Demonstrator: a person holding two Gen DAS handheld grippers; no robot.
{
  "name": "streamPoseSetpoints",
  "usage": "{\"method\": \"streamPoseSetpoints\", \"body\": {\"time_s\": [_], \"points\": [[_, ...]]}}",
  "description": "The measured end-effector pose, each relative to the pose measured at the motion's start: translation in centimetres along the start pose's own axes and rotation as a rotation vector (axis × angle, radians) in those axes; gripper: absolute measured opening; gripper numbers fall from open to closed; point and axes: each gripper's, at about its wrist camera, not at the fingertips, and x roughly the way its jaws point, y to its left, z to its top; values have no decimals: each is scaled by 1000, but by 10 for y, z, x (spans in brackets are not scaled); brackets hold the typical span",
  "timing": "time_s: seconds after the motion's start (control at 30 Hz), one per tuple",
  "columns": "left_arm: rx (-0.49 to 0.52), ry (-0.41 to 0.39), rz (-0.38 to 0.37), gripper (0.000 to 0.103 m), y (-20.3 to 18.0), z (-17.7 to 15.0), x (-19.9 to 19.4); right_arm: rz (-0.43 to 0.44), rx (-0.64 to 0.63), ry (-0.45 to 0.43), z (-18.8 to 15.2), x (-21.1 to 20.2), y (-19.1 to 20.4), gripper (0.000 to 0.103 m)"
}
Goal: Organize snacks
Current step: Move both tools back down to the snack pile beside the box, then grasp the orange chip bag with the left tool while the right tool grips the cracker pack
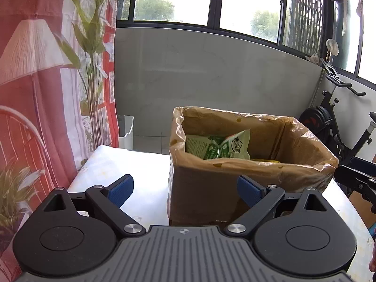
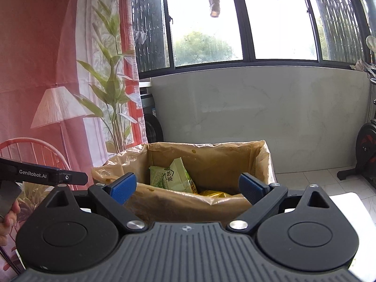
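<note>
Both of your tools are empty and face the same container, which suggests a pause between placements rather than a carry.

**Tool state.** The left gripper [image 1: 185, 189] has its blue pads spread wide, with nothing between them. The right gripper [image 2: 187, 188] is likewise spread and holds nothing. In the right wrist view, the body of the left tool shows at 9 o'clock, with part of your hand [image 2: 8, 213] below it, so the two tools sit side by side.

**Container.** The cardboard box [image 1: 199, 192] stands on the white table [image 1: 131, 164], lined with a thin translucent plastic bag [image 1: 303, 162] folded over the rim. The liner probably keeps the packets clean and lets you lift the contents out together. From the left tool the box lies at 1 o'clock and close; from the right tool it lies at 12 o'clock.

**Task item.** The green snack packet [image 1: 218, 146] is inside the box, leaning on edge against the wall nearest the curtain. It is a soft, crinkled foil pouch with white print. A yellow packet [image 2: 215, 194] lies lower, beside it, and is mostly hidden by the near rim.

**Judgement.** No other snack shows on the table in either view, so you cannot confirm from here whether any remain to be sorted.
</note>
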Motion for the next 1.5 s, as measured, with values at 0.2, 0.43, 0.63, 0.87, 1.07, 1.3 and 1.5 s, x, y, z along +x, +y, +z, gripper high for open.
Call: {"method": "streamPoseSetpoints", "body": {"time_s": [0.2,0.43,0.63,0.87,1.07,1.3,1.5], "points": [[-13,26,-45,96,-12,-35,2,-39,-24,17,-33,-20,1,96],[-39,78,-98,96,-31,-74,16,-130,18,46,-71,-31,-19,95],[-18,126,-108,96,-44,-97,30,-180,-50,147,-101,-33,-34,93],[-67,143,-99,96,-44,-117,34,-194,-94,273,-137,-26,-49,89],[-74,181,-92,96,-47,-130,37,-215,-30,351,-163,-16,-66,74],[-60,211,-146,96,-59,-138,40,-202,-13,410,-173,4,-74,63],[-13,224,-174,96,-74,-143,46,-200,43,416,-182,5,-79,51]]}}
